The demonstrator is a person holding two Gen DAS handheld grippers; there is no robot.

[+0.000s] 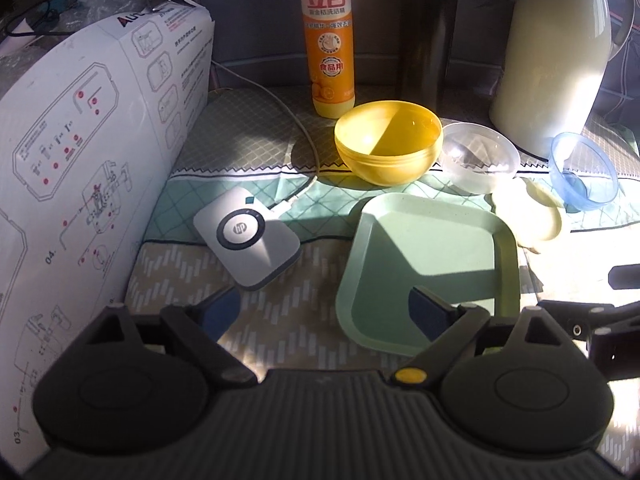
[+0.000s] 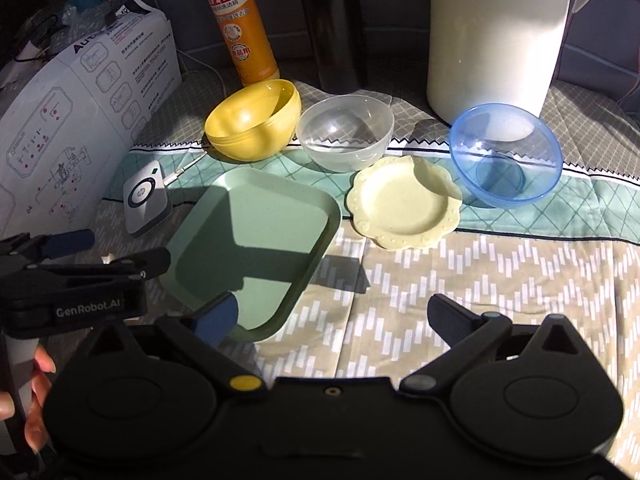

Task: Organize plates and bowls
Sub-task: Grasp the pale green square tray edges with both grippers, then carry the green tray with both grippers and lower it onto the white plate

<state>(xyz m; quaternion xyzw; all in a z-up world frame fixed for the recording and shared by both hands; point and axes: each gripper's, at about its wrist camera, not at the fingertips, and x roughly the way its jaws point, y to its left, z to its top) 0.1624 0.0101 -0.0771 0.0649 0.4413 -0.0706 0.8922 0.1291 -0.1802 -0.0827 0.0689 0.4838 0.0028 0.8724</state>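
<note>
A green square plate (image 1: 432, 256) (image 2: 256, 232) lies on the patterned cloth. Behind it stand a yellow bowl (image 1: 388, 140) (image 2: 254, 124), a clear bowl (image 1: 480, 156) (image 2: 346, 136) and a blue bowl (image 1: 584, 172) (image 2: 504, 152). A pale yellow scalloped plate (image 1: 536, 212) (image 2: 404, 204) lies right of the green plate. My left gripper (image 1: 324, 312) is open and empty, its right finger over the green plate's near edge; it also shows in the right wrist view (image 2: 100, 248). My right gripper (image 2: 332, 320) is open and empty, near the green plate's front corner.
An orange detergent bottle (image 1: 328, 36) (image 2: 244, 24), a dark flask (image 1: 424, 28) and a cream thermos jug (image 1: 560, 52) (image 2: 496, 36) stand at the back. A white HP device (image 1: 246, 236) (image 2: 146, 196) with a cable lies left. A white printed box (image 1: 80, 152) walls the left side.
</note>
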